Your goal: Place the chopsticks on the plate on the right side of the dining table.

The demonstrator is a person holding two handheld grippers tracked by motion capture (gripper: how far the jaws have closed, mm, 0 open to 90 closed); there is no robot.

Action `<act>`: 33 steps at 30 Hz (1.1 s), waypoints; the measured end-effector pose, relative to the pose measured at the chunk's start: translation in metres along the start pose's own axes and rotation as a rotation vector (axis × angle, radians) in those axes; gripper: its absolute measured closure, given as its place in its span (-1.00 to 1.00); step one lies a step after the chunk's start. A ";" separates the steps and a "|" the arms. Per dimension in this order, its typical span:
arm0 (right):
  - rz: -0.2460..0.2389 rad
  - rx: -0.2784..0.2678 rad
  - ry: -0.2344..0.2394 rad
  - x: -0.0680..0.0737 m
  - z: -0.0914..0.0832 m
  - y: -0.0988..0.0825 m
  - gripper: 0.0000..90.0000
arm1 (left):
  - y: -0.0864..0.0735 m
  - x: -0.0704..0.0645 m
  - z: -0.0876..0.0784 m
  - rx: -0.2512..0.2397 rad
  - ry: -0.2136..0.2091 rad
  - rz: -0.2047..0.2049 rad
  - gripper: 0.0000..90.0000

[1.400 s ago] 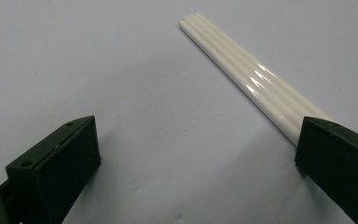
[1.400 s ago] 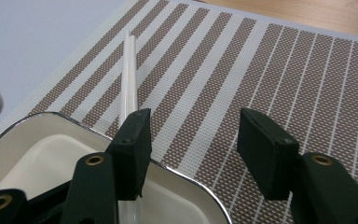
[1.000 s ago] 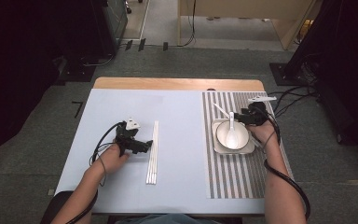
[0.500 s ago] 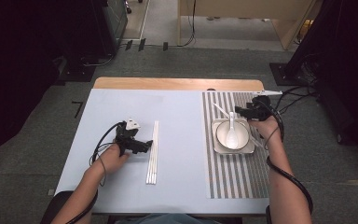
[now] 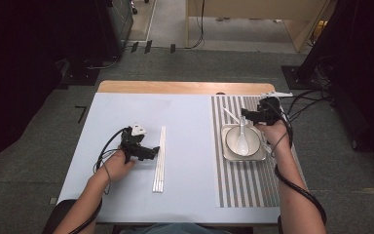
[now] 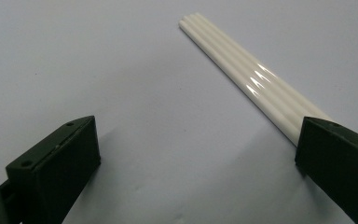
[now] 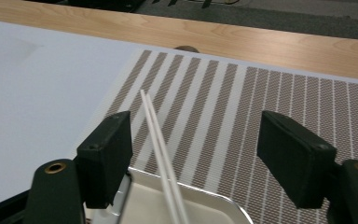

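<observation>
Nearest the person, the left gripper (image 5: 148, 152) rests on the pale blue table (image 5: 185, 131), its jaws spread wide and gripping nothing. In the left gripper view the bundle of white chopsticks (image 6: 247, 77) runs toward 11 o'clock, glossy and smooth, four thin sticks lying side by side; the right-hand jaw covers their near end, so whether it touches them cannot be told. From the high view the same chopsticks (image 5: 159, 158) lie just at 3 o'clock of that gripper, pointing to 12 o'clock.

Farther off, at 3 o'clock on the table, a striped placemat (image 5: 246, 185) carries a square tray (image 5: 229, 155) with a white bowl (image 5: 231, 141) in it and a white spoon (image 5: 242, 141) lying in the bowl. A second pair of white chopsticks (image 7: 156, 135) leans on the tray's far rim, the tips pointing to 11 o'clock; the lower ends are cut off by the bottom of the right gripper view.

The right gripper (image 5: 247, 115) hovers at the bowl's 12 o'clock. Its jaws have just been opening and stand released, with the leaning chopsticks between them but clear of both pads.
</observation>
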State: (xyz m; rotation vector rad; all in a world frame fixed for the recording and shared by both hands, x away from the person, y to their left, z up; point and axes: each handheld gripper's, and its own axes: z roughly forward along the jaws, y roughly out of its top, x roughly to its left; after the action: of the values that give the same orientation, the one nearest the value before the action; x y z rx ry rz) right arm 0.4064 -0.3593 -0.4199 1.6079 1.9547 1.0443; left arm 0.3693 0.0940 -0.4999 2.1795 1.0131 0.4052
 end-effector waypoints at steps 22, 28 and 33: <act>-0.083 -0.006 0.017 0.092 0.019 0.017 -0.52 | 0.000 0.000 0.000 0.000 0.000 0.002 -1.00; -0.083 -0.014 0.014 0.111 0.031 0.015 -0.55 | 0.000 0.000 0.000 0.000 0.000 0.002 -1.00; -0.082 -0.015 0.005 0.124 0.041 0.015 -0.56 | 0.000 0.000 0.000 0.001 0.001 0.002 -1.00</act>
State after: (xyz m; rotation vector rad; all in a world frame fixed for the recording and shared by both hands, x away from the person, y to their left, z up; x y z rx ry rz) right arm 0.4139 -0.2281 -0.4164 1.5057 1.9938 1.0296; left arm 0.3694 0.0942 -0.4998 2.1812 1.0115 0.4066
